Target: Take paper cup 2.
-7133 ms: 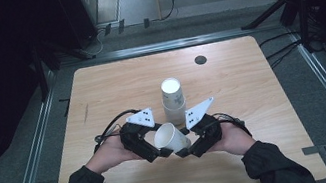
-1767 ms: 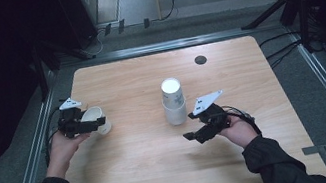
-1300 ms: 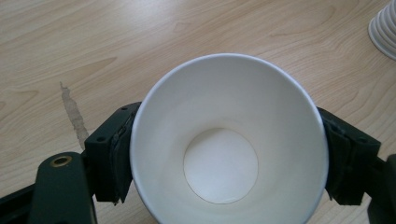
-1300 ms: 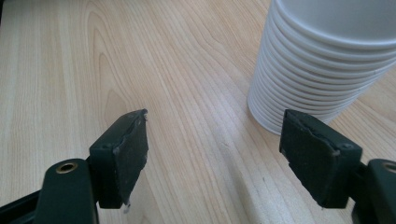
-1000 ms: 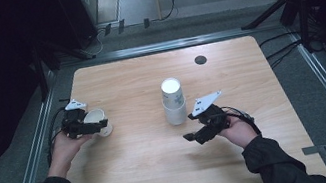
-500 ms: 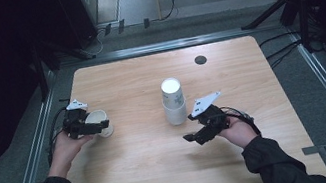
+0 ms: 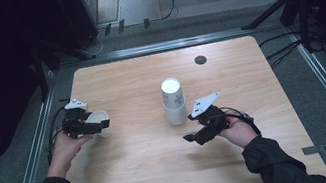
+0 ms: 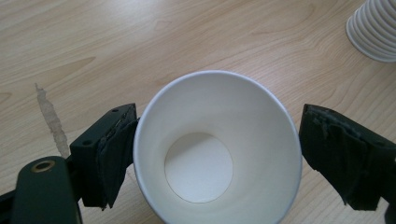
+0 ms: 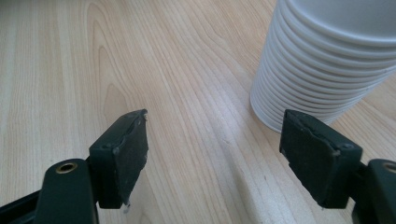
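On the table [image 7: 140, 176], near its left edge, a single paper cup [image 7: 99, 121] is standing upright, mouth up. Left gripper [image 7: 90, 127] is sitting around it at rim height; in the left gripper view the cup [image 8: 217, 149] is lying between the two black jaws, the left pad touching the wall, the right pad standing just off the rim with a thin gap showing. So the jaws are apart and bracketing the cup, not clamping it.

Cup: white paper, plain, smooth thin rolled rim, walls tapering down to a small round flat bottom; inside is looking clean and dry. Its mouth is looking slightly oval in the left gripper view.

Stack of cups [image 7: 173, 101] is standing at mid-table, bottoms up, the nested rims showing as close white ridges in the right gripper view [image 9: 327, 70]. A corner of the stack is also showing at top right of the left gripper view [image 8: 373, 28].

Right gripper [image 7: 194, 137] is resting low over bare wood just right of and below the stack, jaws wide apart, nothing between them; the stack is sitting beyond its right jaw, near but not touching.

A pale scuff [image 8: 50, 119] is marking the wood beside the left jaw. A small dark disc [image 7: 200, 59] is sitting in the tabletop near the far edge.
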Demonstrator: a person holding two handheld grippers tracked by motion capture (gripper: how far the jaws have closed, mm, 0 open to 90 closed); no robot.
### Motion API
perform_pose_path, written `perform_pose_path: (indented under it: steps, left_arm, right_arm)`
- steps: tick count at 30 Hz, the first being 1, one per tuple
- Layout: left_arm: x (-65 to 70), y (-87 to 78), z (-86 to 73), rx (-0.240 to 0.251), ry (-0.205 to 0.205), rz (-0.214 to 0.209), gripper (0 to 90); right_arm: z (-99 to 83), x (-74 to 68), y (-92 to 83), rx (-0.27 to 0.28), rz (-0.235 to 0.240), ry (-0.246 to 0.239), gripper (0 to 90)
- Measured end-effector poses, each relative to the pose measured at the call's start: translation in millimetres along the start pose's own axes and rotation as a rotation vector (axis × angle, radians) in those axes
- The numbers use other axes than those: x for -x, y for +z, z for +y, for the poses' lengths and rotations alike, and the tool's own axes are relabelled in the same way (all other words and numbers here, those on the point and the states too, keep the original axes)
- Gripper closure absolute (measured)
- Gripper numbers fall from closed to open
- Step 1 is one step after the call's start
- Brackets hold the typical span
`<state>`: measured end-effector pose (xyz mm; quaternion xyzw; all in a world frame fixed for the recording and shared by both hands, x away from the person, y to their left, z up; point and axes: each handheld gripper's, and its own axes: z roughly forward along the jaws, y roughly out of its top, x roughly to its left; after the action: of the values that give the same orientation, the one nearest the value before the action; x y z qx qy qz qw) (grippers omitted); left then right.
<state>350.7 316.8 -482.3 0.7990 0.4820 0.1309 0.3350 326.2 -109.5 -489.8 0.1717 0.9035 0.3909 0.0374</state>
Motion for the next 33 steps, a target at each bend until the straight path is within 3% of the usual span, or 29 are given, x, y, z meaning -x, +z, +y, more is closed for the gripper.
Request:
perform_pose_path:
  steps: [5,11,14,19,20,23,27,33]
  left_arm:
    - [0.3,-5.5,1.7,0.018,-0.009,-0.004,12.8]
    - [2.2,-16.5,5.4,0.048,-0.009,-0.019,12.7]
    - [4.9,-22.8,7.1,0.055,-0.003,-0.026,12.7]
    - [10.5,-31.3,10.8,0.075,0.012,-0.034,12.7]
    - [12.7,-33.0,11.8,0.075,0.012,-0.040,12.7]
    - [19.4,-37.8,15.0,0.086,0.025,-0.054,12.7]
    - [31.4,-46.3,20.2,0.103,0.038,-0.105,12.8]
    - [45.5,-45.1,20.9,0.080,0.078,-0.121,13.0]
  right_arm:
    - [-0.2,0.5,-0.5,0.003,0.001,-0.007,22.6]
    - [-0.6,2.2,-3.4,0.044,-0.004,-0.021,20.5]
    - [0.2,4.3,-5.1,0.052,-0.001,0.003,18.0]
    - [2.6,5.5,-8.3,0.031,0.003,0.000,15.9]
    - [3.1,6.7,-10.2,0.007,0.024,0.016,15.2]
    - [3.5,9.2,-12.6,0.002,0.034,0.033,14.9]
    - [6.7,17.4,-23.9,0.072,0.008,0.060,15.0]
    - [8.7,24.9,-34.0,0.106,-0.001,0.079,14.5]
